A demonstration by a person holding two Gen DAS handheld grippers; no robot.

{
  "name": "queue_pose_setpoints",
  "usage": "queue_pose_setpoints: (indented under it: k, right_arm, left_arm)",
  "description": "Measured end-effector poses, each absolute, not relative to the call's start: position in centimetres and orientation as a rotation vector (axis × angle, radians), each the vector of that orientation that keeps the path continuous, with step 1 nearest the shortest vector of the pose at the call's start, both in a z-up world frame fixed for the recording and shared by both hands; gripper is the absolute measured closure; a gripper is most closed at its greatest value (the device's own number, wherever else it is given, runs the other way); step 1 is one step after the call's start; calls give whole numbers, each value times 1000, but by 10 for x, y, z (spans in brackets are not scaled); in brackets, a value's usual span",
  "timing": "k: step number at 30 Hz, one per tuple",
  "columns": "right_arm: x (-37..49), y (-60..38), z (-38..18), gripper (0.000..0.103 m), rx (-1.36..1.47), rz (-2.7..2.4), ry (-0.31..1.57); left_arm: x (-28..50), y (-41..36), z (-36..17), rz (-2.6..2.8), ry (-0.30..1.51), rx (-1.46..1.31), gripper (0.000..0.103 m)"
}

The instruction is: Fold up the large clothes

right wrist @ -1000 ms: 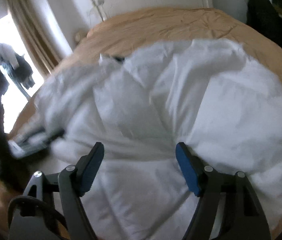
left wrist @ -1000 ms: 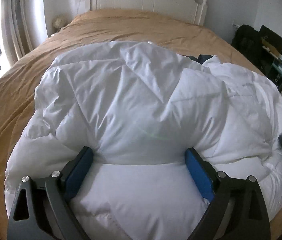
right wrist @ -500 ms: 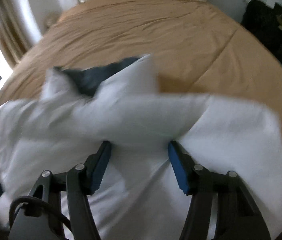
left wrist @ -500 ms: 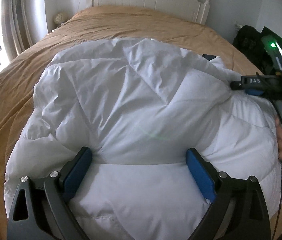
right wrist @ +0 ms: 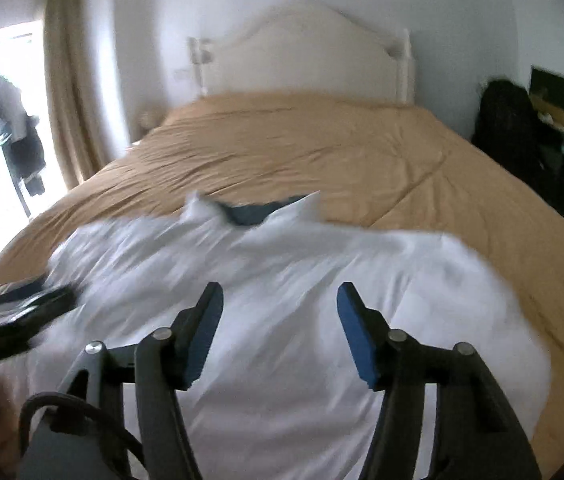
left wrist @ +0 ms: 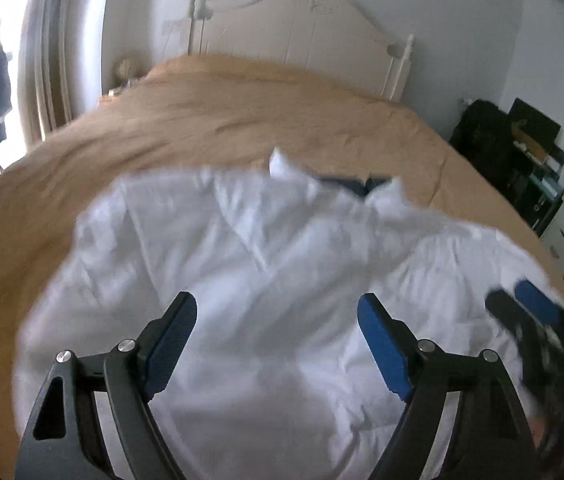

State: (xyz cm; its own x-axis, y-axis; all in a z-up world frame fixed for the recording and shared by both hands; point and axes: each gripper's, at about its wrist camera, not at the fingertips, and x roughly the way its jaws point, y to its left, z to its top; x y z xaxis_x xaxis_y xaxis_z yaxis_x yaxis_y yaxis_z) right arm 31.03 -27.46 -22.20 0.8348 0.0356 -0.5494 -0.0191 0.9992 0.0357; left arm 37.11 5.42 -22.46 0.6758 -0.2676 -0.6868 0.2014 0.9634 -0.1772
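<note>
Beyond the fingertips of the left gripper (left wrist: 277, 314) a white padded coat (left wrist: 274, 280) lies heaped on the tan bedspread (left wrist: 242, 120), blocking any low pass straight ahead. Past the coat the bedspread runs bare to the white headboard (left wrist: 302, 28), which closes the far end. To its right the right gripper (left wrist: 522, 308) crowds the coat's edge, with dark cluttered shelves (left wrist: 522, 148) farther off. Left of the right gripper (right wrist: 280, 300), the curtain (right wrist: 70, 100) borders the bed's side.
</note>
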Motion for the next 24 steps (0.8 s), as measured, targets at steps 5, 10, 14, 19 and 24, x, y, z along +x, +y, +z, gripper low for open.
queue_pose_setpoints:
  k: [5, 10, 14, 19, 24]
  right_arm:
    - [303, -268, -288, 36, -79, -14, 664]
    - [301, -321, -282, 36, -132, -108, 656]
    - [288, -369, -280, 36, -85, -202, 665]
    - [282, -383, -293, 32, -40, -253, 684]
    - [291, -386, -287, 30, -27, -256, 706]
  left_arm:
    - [366, 59, -262, -163, 747, 7, 16]
    - [383, 101, -261, -76, 773, -12, 16]
    - [387, 139, -269, -5, 793, -69, 15]
    - [393, 143, -275, 24, 813, -102, 10]
    - [394, 144, -263, 30, 834, -80, 13]
